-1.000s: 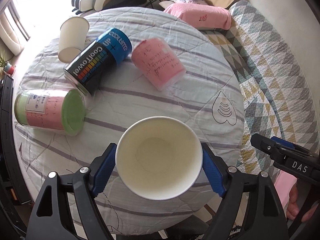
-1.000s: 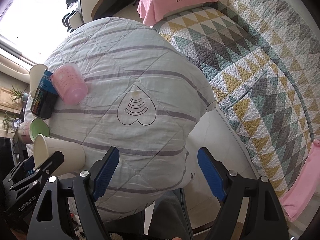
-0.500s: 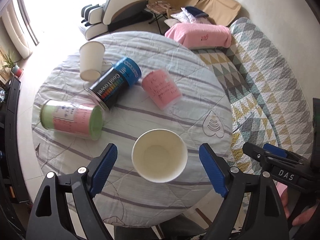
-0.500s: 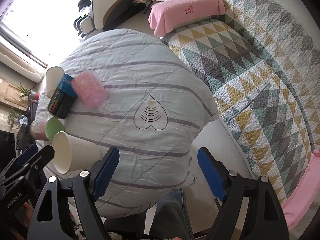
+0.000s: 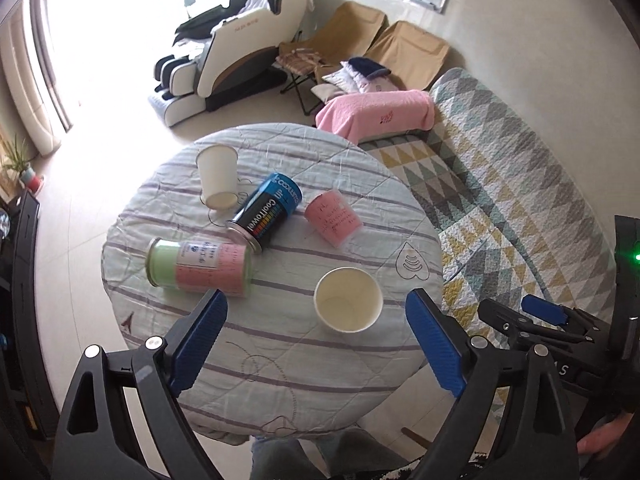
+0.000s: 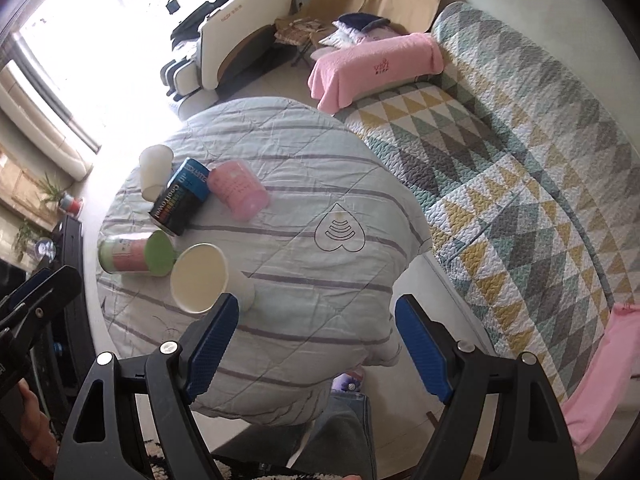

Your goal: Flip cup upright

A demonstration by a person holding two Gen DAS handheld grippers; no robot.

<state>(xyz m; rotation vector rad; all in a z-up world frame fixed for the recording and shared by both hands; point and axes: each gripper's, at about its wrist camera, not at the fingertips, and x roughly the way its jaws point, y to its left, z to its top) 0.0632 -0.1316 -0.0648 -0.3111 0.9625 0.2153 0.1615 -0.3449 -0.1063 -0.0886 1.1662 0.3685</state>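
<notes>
A white paper cup (image 5: 347,300) stands upright, mouth up, on the round striped table (image 5: 360,184) near its front right edge; it also shows in the right wrist view (image 6: 202,282). My left gripper (image 5: 316,344) is open and empty, held high above and in front of the cup. My right gripper (image 6: 316,344) is open and empty, above the table's near edge. A second white paper cup (image 5: 217,182) lies on its side at the back left. A pink cup (image 5: 333,219) lies on its side mid-table.
A black and blue can (image 5: 266,213) and a green and pink canister (image 5: 200,267) lie on their sides on the table. A quilted sofa (image 5: 520,184) with a pink towel (image 5: 376,114) is on the right. A massage chair (image 5: 228,44) stands behind.
My left gripper let go of the white paper cup, which now stands on the table, and has pulled back and up. The right gripper has risen too.
</notes>
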